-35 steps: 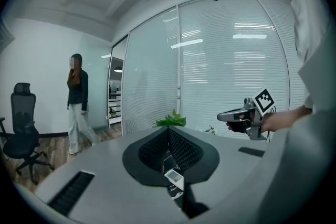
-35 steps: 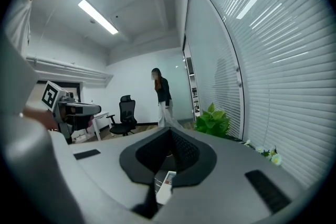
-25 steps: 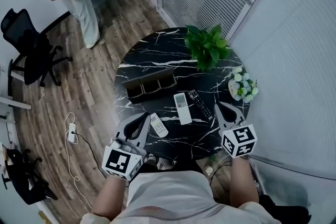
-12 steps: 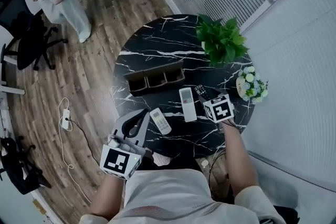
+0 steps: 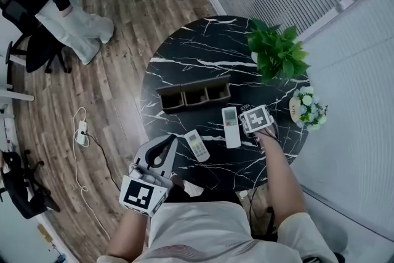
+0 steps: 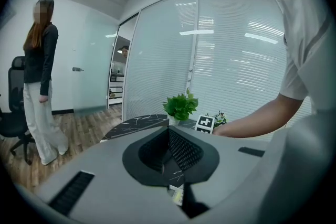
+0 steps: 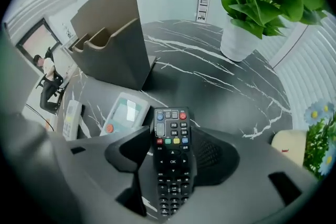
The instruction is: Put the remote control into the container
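**Right gripper view: black remote between parted jaws**

1. Right claw (image 7: 172, 136): it points steeply down at the surface (image 7: 226, 86). Its jaws stand apart and have just been opening. I see the black remote (image 7: 171, 165) lying between them with a gap at either side, so the pads are not gripping it.
2. Black remote: it lies flat on the dark marbled surface, buttons up, just beside the larger white remote (image 7: 122, 115). It is outside the container (image 7: 113, 44).
3. Container: brown, three compartments in a row, standing near the remotes towards the middle of the surface.
4. Small white remote (image 5: 197, 145): it lies apart from the other two, nearest the left claw (image 5: 166, 143).
5. Left claw: it sits at the surface's near edge. I read its jaws as closed together on nothing.
6. Potted plant (image 5: 280, 55) and flowers (image 5: 309, 109): both stand at the far side of the surface.
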